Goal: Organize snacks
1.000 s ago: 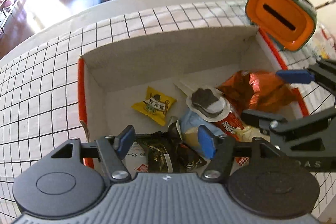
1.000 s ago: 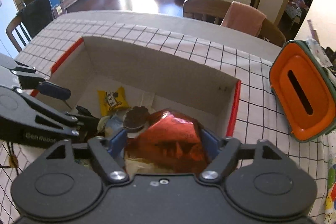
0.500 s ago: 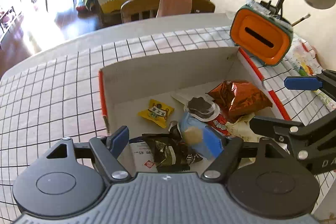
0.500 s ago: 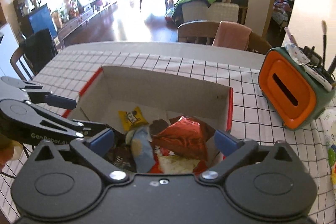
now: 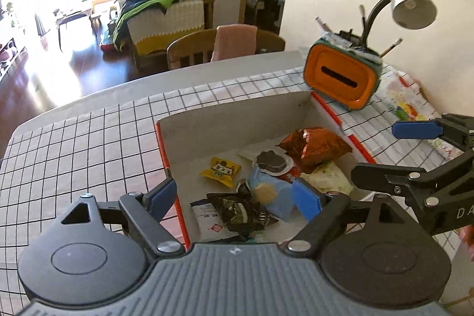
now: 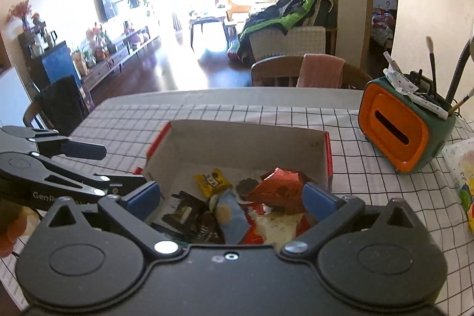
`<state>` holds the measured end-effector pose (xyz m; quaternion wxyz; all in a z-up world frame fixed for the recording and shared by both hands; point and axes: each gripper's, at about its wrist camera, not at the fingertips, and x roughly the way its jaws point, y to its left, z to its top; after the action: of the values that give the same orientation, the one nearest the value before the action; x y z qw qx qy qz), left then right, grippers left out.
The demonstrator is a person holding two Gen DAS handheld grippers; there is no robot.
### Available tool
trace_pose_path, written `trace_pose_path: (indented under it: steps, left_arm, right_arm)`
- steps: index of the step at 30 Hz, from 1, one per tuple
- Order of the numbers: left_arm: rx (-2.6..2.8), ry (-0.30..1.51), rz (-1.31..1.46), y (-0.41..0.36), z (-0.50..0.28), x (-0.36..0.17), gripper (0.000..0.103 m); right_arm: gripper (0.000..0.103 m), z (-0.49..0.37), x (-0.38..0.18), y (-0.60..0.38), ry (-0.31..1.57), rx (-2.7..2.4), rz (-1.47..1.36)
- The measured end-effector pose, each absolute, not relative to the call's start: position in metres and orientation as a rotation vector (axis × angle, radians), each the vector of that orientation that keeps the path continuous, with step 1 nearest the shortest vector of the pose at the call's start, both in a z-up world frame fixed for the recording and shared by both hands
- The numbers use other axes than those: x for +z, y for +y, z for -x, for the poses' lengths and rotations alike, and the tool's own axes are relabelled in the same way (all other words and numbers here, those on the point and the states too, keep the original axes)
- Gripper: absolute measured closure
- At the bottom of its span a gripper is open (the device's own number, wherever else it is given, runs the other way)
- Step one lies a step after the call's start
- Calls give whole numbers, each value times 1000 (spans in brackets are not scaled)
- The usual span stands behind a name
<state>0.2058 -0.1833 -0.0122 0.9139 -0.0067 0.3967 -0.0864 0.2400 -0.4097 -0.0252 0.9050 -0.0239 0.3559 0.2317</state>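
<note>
A shallow cardboard box point(image 5: 237, 120) point(image 6: 246, 138) with red edges sits on the checked tablecloth and holds several snack packets. Among them are a shiny orange-red bag point(image 5: 315, 144) point(image 6: 278, 188), a small yellow packet point(image 5: 220, 171) point(image 6: 211, 181), a blue packet point(image 5: 272, 194) point(image 6: 234, 215) and a dark wrapper point(image 5: 243, 212) point(image 6: 189, 218). My left gripper point(image 5: 237, 199) hovers above the box's near edge, its jaws opening, with nothing pressed between them. My right gripper point(image 6: 231, 196) hangs wide open above the box, holding nothing. Each gripper shows at the side of the other's view.
An orange and green desk organiser point(image 5: 342, 77) point(image 6: 406, 132) with pens stands right of the box. Behind it is a desk lamp point(image 5: 410, 2). A wooden chair point(image 5: 225, 48) with a pink cloth stands at the table's far edge. Colourful paper point(image 5: 406, 105) lies at the right.
Both grippers rose and drew back from the box. The right gripper let go of the orange-red bag, which now lies in the box. The left jaws spread wider.
</note>
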Motion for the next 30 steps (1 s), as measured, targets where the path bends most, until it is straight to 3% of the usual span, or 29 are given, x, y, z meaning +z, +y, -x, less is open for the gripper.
trace_pose_path:
  steps: [7,30]
  left_arm:
    - [-218,745,42,-180,-178,3,0]
    - [-163,643,48,-174,-135,19,0]
  right_arm:
    - [0,-215,-15,-414,670,451,24]
    - [0,-182,-11,-429,595,388,-38]
